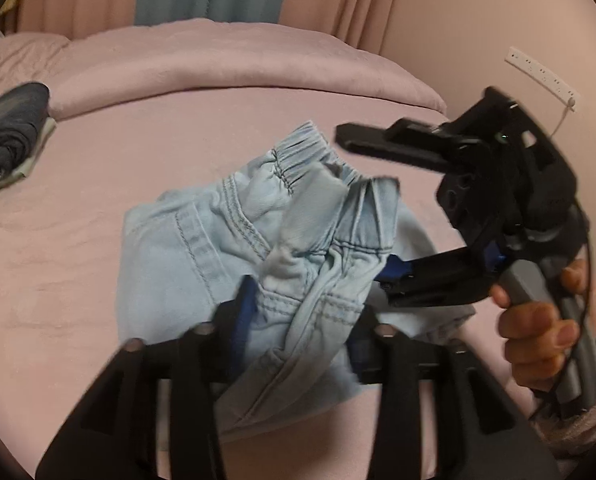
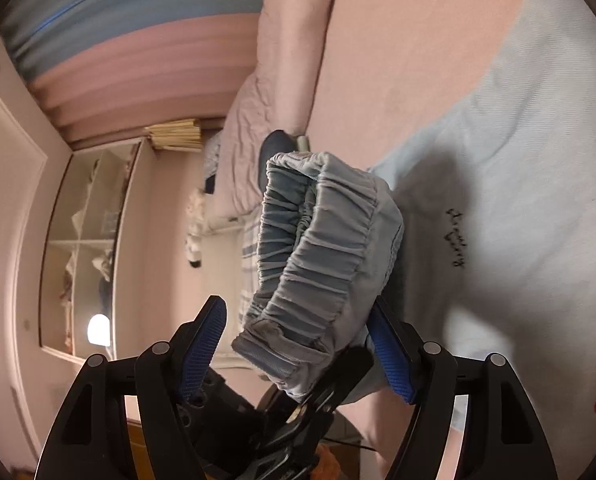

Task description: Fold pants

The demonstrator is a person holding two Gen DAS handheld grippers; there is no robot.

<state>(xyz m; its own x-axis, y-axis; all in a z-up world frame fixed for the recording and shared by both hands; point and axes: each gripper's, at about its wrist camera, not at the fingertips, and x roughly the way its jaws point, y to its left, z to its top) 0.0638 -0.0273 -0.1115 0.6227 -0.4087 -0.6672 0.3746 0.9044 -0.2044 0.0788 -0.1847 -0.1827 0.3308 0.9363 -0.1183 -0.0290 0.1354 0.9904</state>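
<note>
While bunched, pants in left claw

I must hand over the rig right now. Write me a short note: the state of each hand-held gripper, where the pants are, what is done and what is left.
Left hand-held gripper: the pants lie bunched between its fingers; it looks shut on them, but the image is blurred.
Right hand-held gripper: jaws spread wide; the elastic waistband sits between them, touching one blue pad, not clamped.
Pants: light blue denim, gathered in a thick bundle, held up over the pink bed.
Also on the bed: a dark folded garment at the far left.
Done: the pants seem folded several times.
Left: probably set the bundle down flat and let go.
</note>
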